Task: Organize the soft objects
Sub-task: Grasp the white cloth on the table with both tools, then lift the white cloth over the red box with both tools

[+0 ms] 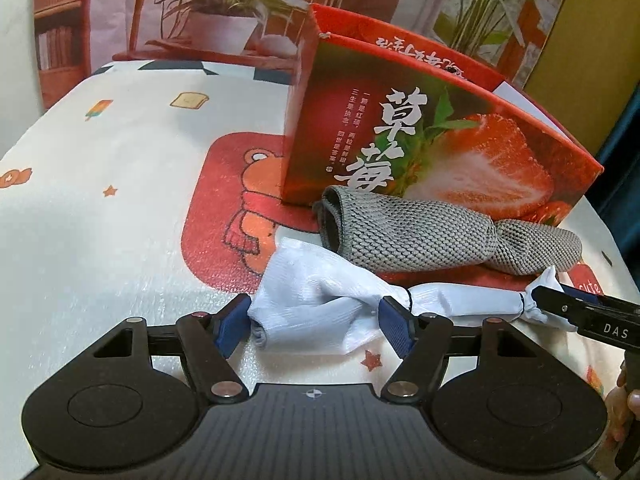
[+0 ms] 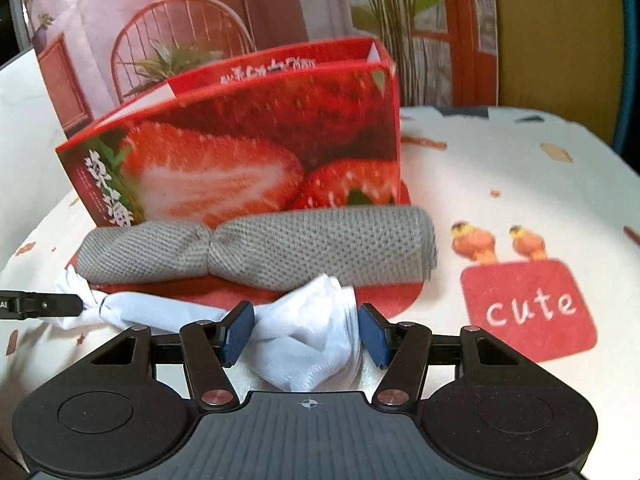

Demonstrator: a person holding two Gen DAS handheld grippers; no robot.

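Observation:
A white cloth roll (image 1: 320, 300), tied with dark thread near each end, lies across the printed table cover (image 1: 120, 200). My left gripper (image 1: 316, 328) has its blue pads pressed on one bunched end. My right gripper (image 2: 306, 334) is shut on the other bunched end (image 2: 304, 320). Each wrist view shows the other gripper at the far knotted tip: the right gripper (image 1: 540, 298) and the left gripper (image 2: 82, 304). Just behind the white roll lies a grey knitted cloth roll (image 1: 412, 236) (image 2: 280, 244), pinched at its middle and touching the box.
A red strawberry box (image 1: 400, 128) (image 2: 248, 140) stands open-topped right behind the grey roll. A red "cute" patch (image 2: 528, 308) is printed on the table cover to the right. A backdrop picturing plants and a chair closes the far side. A person's fingers (image 1: 630, 400) show at the right edge.

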